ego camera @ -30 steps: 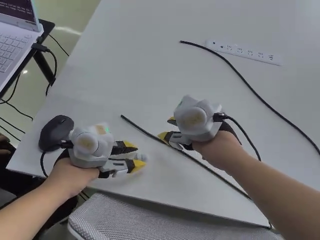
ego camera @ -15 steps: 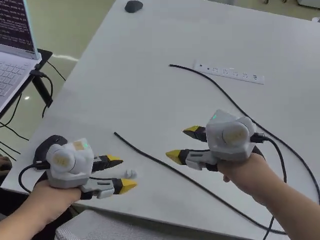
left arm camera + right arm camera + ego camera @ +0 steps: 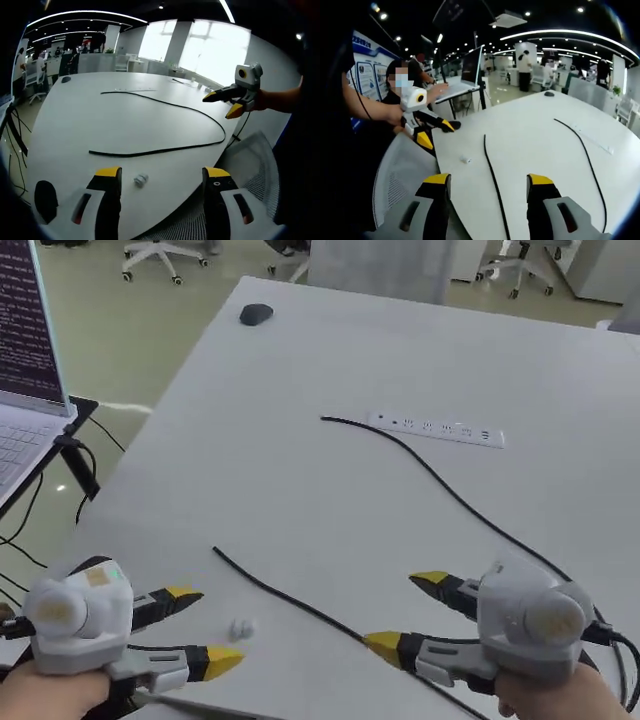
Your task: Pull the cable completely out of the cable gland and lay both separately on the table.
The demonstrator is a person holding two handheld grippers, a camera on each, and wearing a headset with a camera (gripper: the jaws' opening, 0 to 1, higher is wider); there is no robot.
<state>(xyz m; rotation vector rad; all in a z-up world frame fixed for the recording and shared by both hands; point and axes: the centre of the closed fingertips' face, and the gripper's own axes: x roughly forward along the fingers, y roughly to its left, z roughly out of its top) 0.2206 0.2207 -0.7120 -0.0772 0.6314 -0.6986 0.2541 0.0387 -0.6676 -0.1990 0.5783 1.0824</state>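
The left gripper (image 3: 212, 627) is held low at the near edge of the table (image 3: 300, 480), the person's left hand (image 3: 45, 695) wrapped around its body from below, and it points across toward the other gripper. Its two yellow-tipped jaws are spread wide with nothing between them in contact. The small white cable gland (image 3: 240, 628) lies on the table right at the mouth of those jaws, just past the tips, and in the left gripper view it sits nearer one jaw than the other. The black cable (image 3: 290, 602) lies separately, its free end just ahead of the left gripper and apart from the gland. From there it runs under the right gripper (image 3: 400, 612). This gripper points back at the left one above the tabletop, and its jaws are also spread and empty. The right hand (image 3: 550, 702) grips it from below. Well beyond both grippers, the cable's far end stops beside a white power strip (image 3: 435, 428).
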